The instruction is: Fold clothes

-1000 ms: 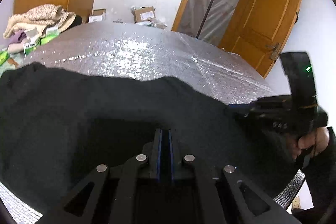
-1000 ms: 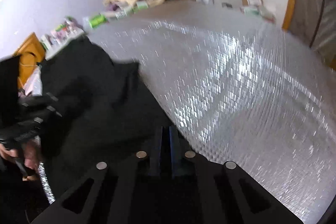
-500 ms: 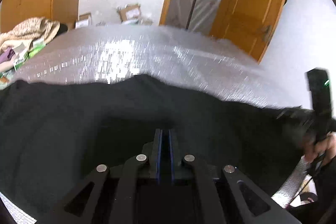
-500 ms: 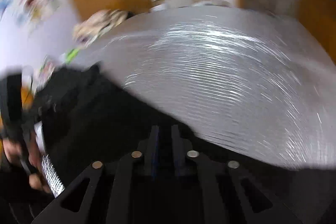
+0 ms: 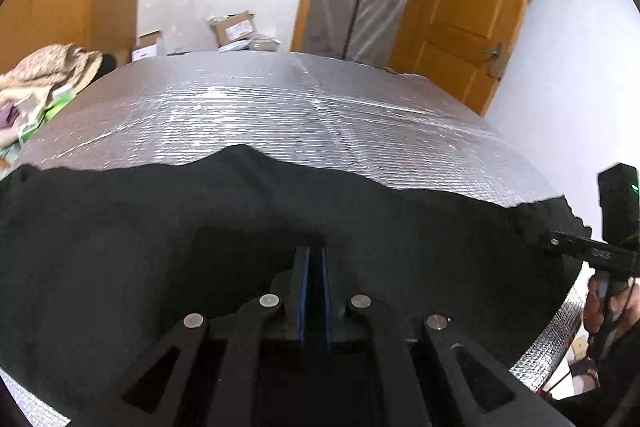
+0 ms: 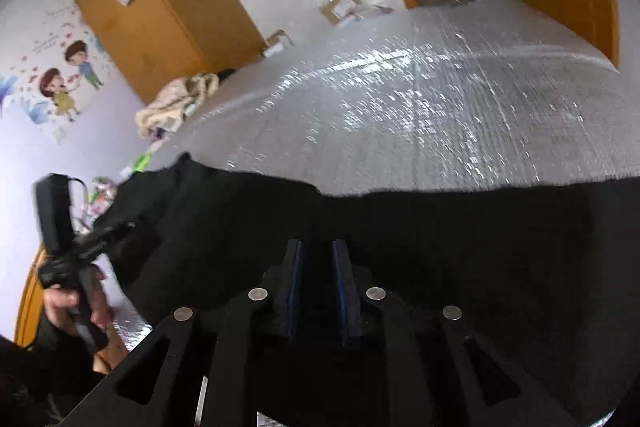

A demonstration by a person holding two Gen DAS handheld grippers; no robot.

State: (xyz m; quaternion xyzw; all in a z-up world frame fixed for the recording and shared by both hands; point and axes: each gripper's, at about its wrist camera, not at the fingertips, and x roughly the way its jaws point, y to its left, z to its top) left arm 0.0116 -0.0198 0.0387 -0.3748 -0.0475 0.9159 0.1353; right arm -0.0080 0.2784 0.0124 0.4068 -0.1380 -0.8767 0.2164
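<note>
A black garment is stretched wide across the near part of the silver quilted surface. My left gripper is shut on the garment's near edge. My right gripper grips the same garment with the jaws a little apart around the cloth. In the left wrist view the right gripper shows at the far right, holding the cloth's corner. In the right wrist view the left gripper shows at the far left on the other corner.
A beige blanket pile and small items lie at the surface's left edge. Cardboard boxes sit on the floor behind. A wooden door stands at right, a wardrobe at left.
Both grippers have moved apart and the garment has been pulled out wider and flatter along the near edge. The right wrist view has tilted and swung.
</note>
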